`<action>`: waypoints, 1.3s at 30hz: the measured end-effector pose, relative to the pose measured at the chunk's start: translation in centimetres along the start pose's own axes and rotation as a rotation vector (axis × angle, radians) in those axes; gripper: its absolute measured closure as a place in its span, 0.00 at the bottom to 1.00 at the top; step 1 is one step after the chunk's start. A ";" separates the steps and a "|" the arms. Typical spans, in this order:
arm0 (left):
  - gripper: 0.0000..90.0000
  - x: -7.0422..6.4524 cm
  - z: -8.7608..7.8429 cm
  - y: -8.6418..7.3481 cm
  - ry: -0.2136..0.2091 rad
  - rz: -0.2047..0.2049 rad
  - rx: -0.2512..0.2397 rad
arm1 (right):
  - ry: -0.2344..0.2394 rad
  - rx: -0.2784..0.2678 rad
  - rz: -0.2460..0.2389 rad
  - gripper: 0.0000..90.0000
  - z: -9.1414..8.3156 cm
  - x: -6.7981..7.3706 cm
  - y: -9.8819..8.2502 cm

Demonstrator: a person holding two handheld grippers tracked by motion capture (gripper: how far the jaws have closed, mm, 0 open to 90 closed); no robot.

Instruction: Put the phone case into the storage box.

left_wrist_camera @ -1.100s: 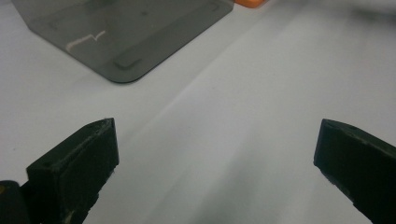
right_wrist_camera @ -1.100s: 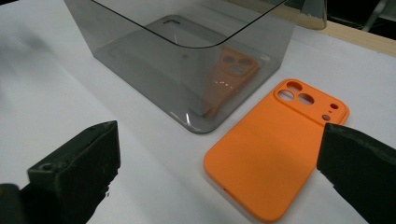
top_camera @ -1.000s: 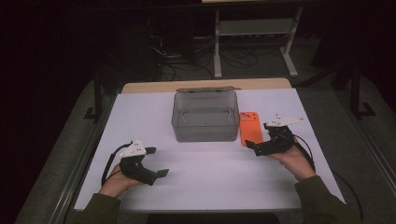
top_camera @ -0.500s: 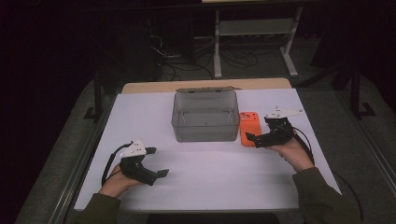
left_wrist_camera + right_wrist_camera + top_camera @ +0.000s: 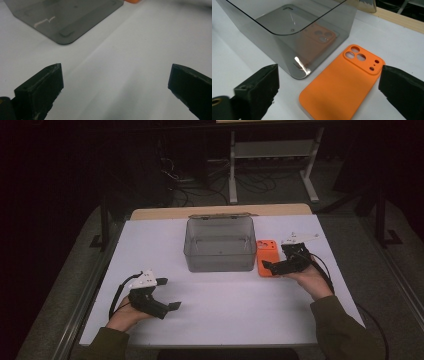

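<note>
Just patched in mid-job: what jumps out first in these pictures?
The orange phone case stands out: it lies flat on the white table, camera holes up, just right of the clear grey box. The right gripper hangs open at the case's near end, jaws either side of it in its own view. The left gripper sits open near the table's front left, holding nothing.

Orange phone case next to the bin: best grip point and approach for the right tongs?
Grip the orange phone case across its two long edges, near the plain end away from the camera cutouts. It lies flat on the white table, so come from above and tilt one edge up. The grey bin crowds one long side, so approach from the open side. The right tongs look open and already straddle it.
</note>
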State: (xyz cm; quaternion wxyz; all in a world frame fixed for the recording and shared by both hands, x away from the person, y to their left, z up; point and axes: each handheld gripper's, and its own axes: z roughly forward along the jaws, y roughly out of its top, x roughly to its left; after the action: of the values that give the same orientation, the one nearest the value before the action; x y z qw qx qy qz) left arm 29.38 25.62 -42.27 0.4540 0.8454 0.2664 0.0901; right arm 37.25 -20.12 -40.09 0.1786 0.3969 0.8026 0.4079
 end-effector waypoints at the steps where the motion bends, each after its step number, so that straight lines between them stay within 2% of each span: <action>1: 0.00 0.0 0.0 0.0 0.000 0.001 0.000 | 0.001 0.010 0.003 0.09 0.0 -0.1 0.0; 5: 0.00 0.0 0.0 0.0 0.000 -0.002 -0.001 | 0.011 0.036 0.011 0.21 0.2 -0.1 -0.1; 10: 0.00 0.0 -0.1 0.0 0.001 0.000 -0.001 | 0.019 0.078 0.010 0.40 0.5 0.1 -0.2; 16: 0.00 0.0 -0.1 0.1 0.001 0.000 -0.002 | 0.037 0.115 0.006 0.77 0.9 0.6 -0.2; 21: 0.00 0.0 -0.1 0.1 0.001 0.003 -0.001 | 0.063 0.128 0.015 0.96 1.5 0.9 -0.2; 39: 0.00 -0.1 0.0 0.1 -0.001 0.004 0.001 | 0.086 0.211 0.020 0.98 4.0 2.6 -0.5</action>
State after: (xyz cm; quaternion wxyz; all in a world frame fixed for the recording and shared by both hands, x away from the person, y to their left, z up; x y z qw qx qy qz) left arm 29.33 25.59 -42.18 0.4538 0.8461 0.2646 0.0905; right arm 37.87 -16.23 -42.85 0.0971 0.4034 0.8441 0.3396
